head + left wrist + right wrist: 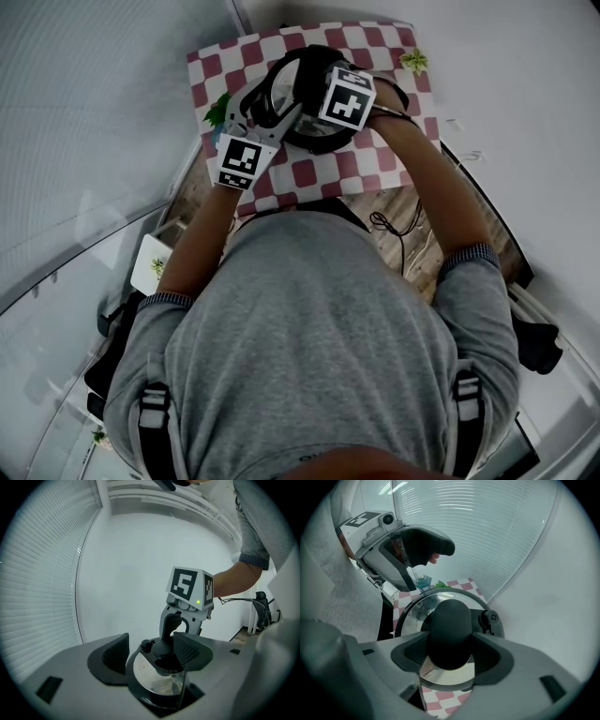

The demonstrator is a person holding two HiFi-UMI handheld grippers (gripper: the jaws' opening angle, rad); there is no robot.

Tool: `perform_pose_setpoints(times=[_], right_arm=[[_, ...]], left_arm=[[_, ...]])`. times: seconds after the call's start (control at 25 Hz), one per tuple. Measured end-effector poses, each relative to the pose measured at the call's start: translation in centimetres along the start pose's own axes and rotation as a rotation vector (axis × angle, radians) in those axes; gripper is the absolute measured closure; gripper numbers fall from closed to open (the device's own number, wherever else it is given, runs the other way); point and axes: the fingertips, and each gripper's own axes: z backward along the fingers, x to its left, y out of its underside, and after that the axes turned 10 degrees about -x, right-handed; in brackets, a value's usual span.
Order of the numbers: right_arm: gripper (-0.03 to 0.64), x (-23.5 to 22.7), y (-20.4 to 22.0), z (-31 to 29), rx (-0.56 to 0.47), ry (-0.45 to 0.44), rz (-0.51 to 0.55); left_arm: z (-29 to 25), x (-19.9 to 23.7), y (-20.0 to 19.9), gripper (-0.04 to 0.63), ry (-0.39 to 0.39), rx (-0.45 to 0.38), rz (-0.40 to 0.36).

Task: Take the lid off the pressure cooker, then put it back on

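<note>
The pressure cooker [281, 89] stands on a red-and-white checked cloth [309, 173]. Its shiny lid [417, 616] has a black rim, a small black valve [490, 618] and a rounded black knob [450, 620] in the middle, and it lies on the pot. My right gripper [450, 651] points steeply down with both pads against the sides of the knob. My left gripper [152, 657] lies nearly level at the cooker's left side, its pads on either side of the black side handle [164, 700]. The left gripper view shows my right gripper [172, 639] standing on the knob.
The cloth covers a small wooden table [398, 202] set in a white corner with blinds. Small green plants [412, 61] sit at the cloth's far right and left edges. Cables [389, 230] lie near the table's front edge. A white box [150, 262] sits low on the left.
</note>
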Motion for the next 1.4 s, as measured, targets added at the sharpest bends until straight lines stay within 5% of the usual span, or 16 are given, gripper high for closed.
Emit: perform_pose_setpoints(times=[0.88, 1.4], right_arm=[[0.331, -0.6, -3.0, 3.1, -0.084, 0.072, -0.013], [0.331, -0.4, -3.4, 3.7, -0.099, 0.098, 0.039]], left_arm=[[1.8, 1.4, -0.3, 0.272, 0.021, -0.01, -0.006], [-2.2, -1.2, 2.2, 0.259, 0.455, 0.177, -0.175]])
